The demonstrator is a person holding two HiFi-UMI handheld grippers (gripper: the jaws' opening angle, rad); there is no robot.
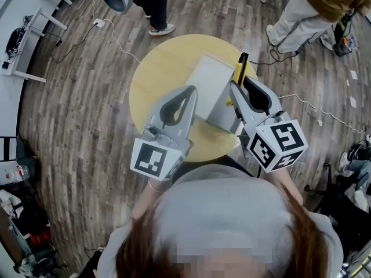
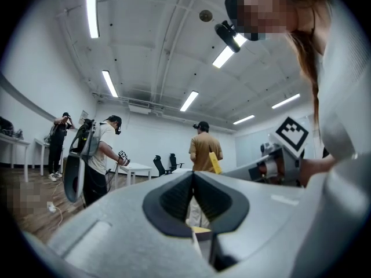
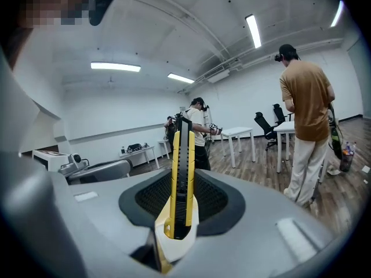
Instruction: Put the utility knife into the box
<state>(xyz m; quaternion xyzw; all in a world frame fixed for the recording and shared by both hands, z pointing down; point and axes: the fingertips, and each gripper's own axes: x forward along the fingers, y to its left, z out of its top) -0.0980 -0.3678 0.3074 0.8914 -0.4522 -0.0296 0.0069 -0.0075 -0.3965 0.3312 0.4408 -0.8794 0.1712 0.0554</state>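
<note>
A yellow and black utility knife (image 3: 181,178) stands upright between the jaws of my right gripper (image 3: 183,175), which is shut on it. In the head view the knife (image 1: 242,67) sticks out past the right gripper (image 1: 236,87), over the right side of a light grey box (image 1: 210,81) on the round yellow table (image 1: 152,74). My left gripper (image 1: 192,90) hovers at the box's left edge, its jaws shut together with nothing between them. The left gripper view shows those closed tips (image 2: 193,176) and, beyond them, the knife (image 2: 215,162) held aloft.
Several people stand around the room, two of them near the table's far side (image 1: 153,4) (image 1: 301,10). A white cable (image 1: 110,33) runs over the wooden floor. White desks (image 1: 29,33) stand at the far left. The table's rim curves just in front of me.
</note>
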